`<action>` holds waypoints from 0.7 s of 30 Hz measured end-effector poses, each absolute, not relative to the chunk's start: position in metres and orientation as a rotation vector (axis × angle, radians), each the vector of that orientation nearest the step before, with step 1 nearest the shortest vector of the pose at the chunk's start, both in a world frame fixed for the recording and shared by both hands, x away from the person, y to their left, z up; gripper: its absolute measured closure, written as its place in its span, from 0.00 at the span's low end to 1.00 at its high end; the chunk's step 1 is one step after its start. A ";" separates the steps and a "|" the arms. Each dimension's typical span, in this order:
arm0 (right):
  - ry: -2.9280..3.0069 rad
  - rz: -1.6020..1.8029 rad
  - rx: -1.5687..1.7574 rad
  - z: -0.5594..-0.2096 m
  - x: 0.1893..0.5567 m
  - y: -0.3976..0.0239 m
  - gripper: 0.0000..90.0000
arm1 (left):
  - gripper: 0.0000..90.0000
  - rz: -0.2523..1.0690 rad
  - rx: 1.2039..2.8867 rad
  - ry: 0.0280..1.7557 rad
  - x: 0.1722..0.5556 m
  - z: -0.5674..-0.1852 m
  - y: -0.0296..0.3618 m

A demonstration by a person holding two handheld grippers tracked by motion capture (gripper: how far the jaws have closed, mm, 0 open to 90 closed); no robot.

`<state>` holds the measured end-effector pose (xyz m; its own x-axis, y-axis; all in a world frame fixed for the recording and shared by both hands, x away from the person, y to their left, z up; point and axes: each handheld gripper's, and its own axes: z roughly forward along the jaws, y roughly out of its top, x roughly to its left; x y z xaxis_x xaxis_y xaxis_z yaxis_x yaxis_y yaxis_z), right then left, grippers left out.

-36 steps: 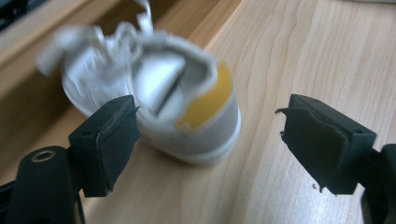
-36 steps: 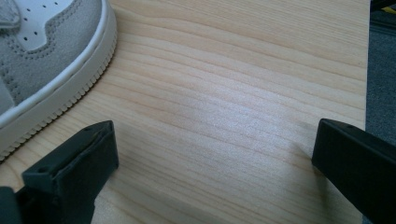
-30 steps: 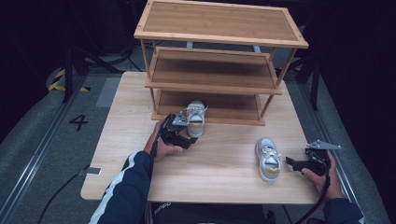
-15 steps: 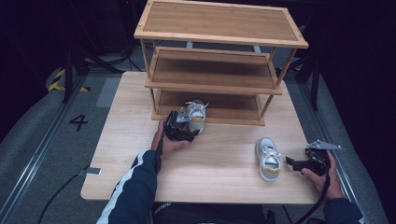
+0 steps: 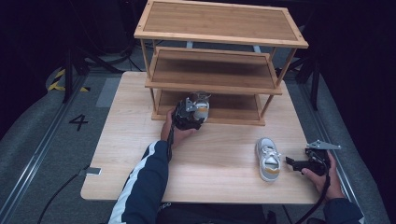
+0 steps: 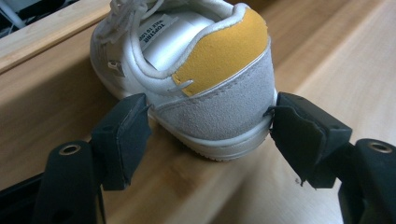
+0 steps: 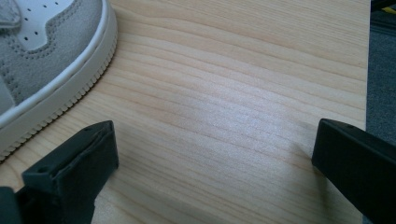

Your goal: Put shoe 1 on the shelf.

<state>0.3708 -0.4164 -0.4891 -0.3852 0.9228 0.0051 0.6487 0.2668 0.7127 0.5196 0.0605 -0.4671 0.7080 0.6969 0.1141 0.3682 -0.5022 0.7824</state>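
On floor left of table (image 5: 140, 154), painted "4" (image 5: 78, 122), shoe (image 6: 196, 70) tongue label unreadable

Shoe rack (image 5: 215, 79) blocks the table's (image 5: 140, 140) far half.

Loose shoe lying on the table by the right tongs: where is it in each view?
High view: loose shoe at lower right on the table, just left of the right tongs.
Right gripper view: upper left corner, beyond the open jaws.
Left gripper view: that's the other shoe, yellow heel, gripped by the left tongs.
Shared landmark: the pale wooden table.
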 end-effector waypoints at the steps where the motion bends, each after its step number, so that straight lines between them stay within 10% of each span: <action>1: 2.130 0.897 1.422 -0.489 0.371 -0.416 0.01 | 0.31 0.543 2.140 0.808 0.520 -0.467 0.060; 21: 2.133 0.897 1.420 -0.489 0.370 -0.416 0.01 | 0.28 0.507 2.185 0.789 0.507 -0.462 0.073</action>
<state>0.3702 -0.4165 -0.4891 -0.3878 0.9217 0.0047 0.6483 0.2691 0.7122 0.5069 0.0730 -0.4621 0.7321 0.6726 0.1081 0.3775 -0.5326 0.7575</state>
